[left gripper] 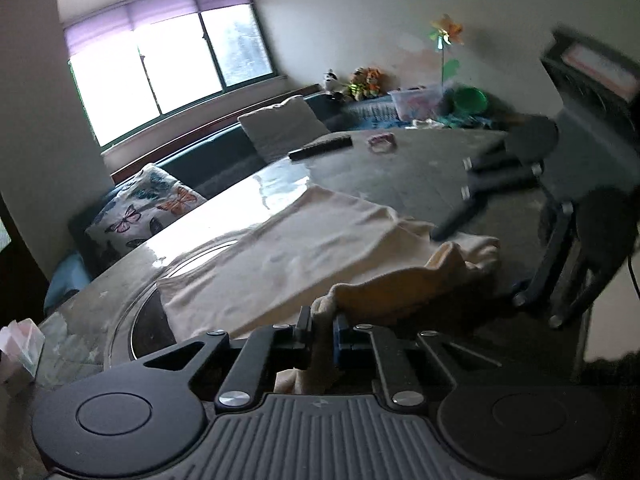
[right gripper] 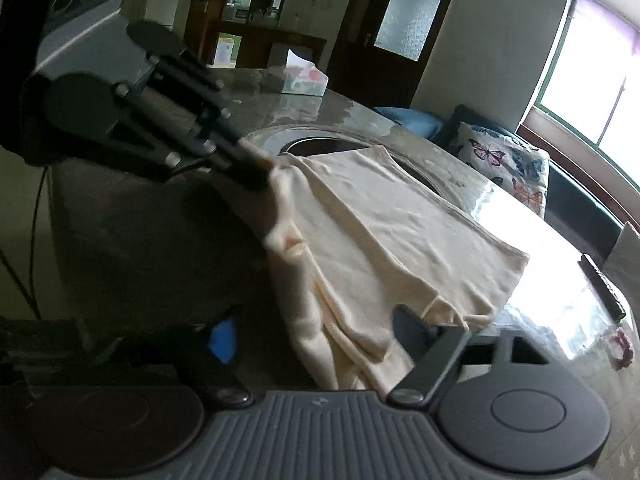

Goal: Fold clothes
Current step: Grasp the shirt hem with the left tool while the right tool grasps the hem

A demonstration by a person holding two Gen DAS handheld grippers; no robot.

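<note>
A cream garment (left gripper: 296, 252) lies partly spread on the glossy round table (left gripper: 420, 164); it also shows in the right wrist view (right gripper: 384, 232). My left gripper (left gripper: 322, 334) is shut on the garment's near edge and lifts it off the table; in the right wrist view it (right gripper: 256, 168) pinches a raised corner. My right gripper (right gripper: 312, 328) is open with cloth lying between its wide-apart fingers. In the left wrist view the right gripper (left gripper: 448, 226) reaches to the cloth's right edge, blurred.
A black remote (left gripper: 320, 147) and a pink hair tie (left gripper: 382, 142) lie on the table's far side. A tissue box (right gripper: 298, 76) stands near the table's edge. A sofa with a butterfly cushion (left gripper: 144, 208) runs under the window.
</note>
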